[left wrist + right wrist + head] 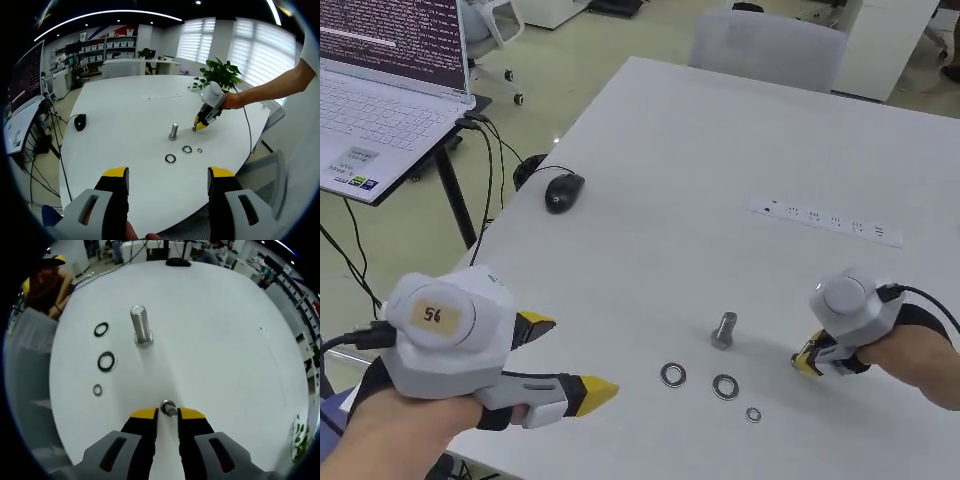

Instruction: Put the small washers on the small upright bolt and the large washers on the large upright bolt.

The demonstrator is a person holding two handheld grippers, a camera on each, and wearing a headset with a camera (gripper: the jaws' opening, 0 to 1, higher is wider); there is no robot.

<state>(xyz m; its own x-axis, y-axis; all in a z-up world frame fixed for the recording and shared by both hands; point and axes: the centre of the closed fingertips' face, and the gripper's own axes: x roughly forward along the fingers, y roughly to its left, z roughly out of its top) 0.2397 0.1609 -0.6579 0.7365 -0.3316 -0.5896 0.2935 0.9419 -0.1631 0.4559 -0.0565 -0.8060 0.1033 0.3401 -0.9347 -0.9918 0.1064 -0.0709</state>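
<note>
My left claw [168,176] stands wide, its yellow-tipped jaws rising from the bottom of the left gripper view over the smooth white worktop [130,107]. My right claw [168,415] is narrow. Its tips flank the small bolt [169,408], a stubby grey metal stud low in the centre of the right gripper view; I cannot tell whether they pinch it. Above it the large bolt [141,326] stands upright, threaded and steel-bright. Left of it lie three flat metal rings: two large washers [107,361] and, lowest, one small washer [97,389].
</note>
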